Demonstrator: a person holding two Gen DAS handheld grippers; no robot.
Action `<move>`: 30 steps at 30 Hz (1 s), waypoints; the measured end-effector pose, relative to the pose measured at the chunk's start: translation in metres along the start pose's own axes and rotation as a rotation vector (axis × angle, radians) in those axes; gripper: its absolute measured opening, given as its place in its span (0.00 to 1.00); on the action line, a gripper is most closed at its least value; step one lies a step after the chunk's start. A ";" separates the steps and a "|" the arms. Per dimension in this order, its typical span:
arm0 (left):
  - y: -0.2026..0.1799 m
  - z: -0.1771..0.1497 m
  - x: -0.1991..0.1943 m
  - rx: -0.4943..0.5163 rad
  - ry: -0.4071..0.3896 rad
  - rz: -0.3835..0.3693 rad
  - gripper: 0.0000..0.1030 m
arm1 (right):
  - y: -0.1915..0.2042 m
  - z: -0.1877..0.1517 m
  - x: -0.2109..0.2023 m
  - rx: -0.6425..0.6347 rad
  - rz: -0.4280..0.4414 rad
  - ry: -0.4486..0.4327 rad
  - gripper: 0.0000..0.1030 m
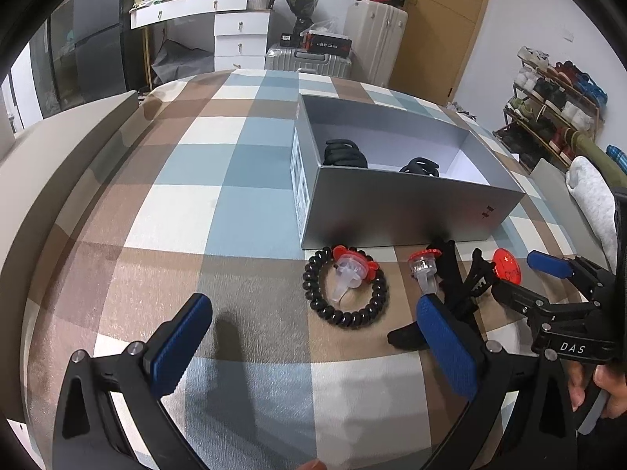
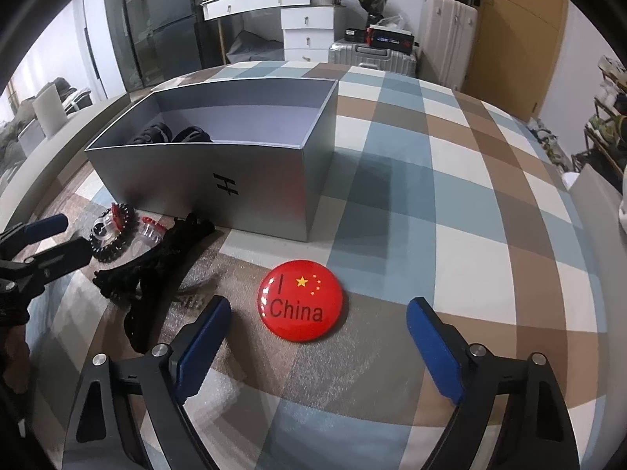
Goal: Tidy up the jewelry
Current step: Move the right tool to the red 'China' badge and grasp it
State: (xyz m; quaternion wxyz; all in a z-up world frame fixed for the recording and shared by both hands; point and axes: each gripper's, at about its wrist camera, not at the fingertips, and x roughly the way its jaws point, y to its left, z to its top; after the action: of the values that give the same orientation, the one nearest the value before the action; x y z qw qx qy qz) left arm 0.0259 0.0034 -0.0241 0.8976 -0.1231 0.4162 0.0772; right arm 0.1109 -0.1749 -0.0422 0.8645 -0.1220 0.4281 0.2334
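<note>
While both grippers hover above the checked bedcover [image 2: 431, 164], the right gripper [image 2: 317, 337] spreads wide around the red China badge [image 2: 301, 300] at lower centre. At lower centre of its own view, the left gripper [image 1: 313, 333] gapes empty below the black coil bracelet [image 1: 345, 288]. Behind stands the grey box [image 2: 219, 180], dark pieces inside.

Grey box [image 1: 411, 211]: 1. Black items inside box [image 1: 345, 152]: 2. Black coil bracelet [image 1: 345, 291]: 1. Clear-and-red clips [image 1: 348, 272]: 2. Black claw clips [image 2: 156, 270]: number unclear. Red "China" badge [image 2: 301, 300]: 1.
</note>
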 end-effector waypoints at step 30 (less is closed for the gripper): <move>0.000 0.006 0.003 -0.028 0.010 -0.008 0.87 | -0.008 0.008 -0.042 0.062 0.168 -0.162 0.41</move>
State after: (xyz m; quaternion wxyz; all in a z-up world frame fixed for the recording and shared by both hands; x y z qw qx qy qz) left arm 0.0319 0.0057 -0.0228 0.8940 -0.1379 0.4189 0.0787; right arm 0.0986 -0.1910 -0.0040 0.8770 -0.0397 0.3726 0.3009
